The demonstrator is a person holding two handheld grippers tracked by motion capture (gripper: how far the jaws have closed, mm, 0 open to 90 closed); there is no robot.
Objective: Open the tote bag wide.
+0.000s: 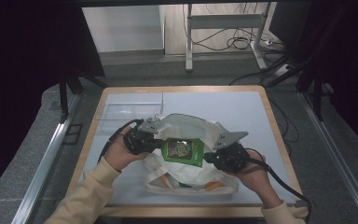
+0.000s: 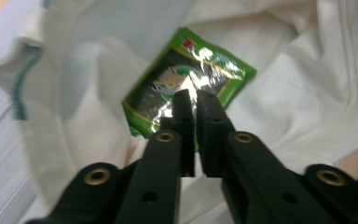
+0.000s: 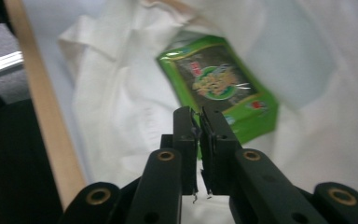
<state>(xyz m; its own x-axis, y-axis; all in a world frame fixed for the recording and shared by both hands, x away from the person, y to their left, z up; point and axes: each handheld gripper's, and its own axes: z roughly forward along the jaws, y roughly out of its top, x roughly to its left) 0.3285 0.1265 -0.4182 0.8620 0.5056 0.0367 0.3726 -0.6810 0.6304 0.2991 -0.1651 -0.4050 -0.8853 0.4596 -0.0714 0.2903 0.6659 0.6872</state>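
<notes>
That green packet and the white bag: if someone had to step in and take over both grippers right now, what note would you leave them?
Left gripper: jaws shut on one edge of the green packet.
Right gripper: jaws shut on the packet's opposite edge.
Things: the packet is held between both grippers, just over the open mouth of the white cloth bag, which lies on the table. A clear tray sits at the table's far left.
Done: packet gripped at both ends.
Left: it looks like the packet goes into the bag or comes out of it; I cannot tell which.

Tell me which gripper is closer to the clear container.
The left gripper, on the green packet's side facing the clear container; the right gripper grips the packet's opposite side.
</notes>
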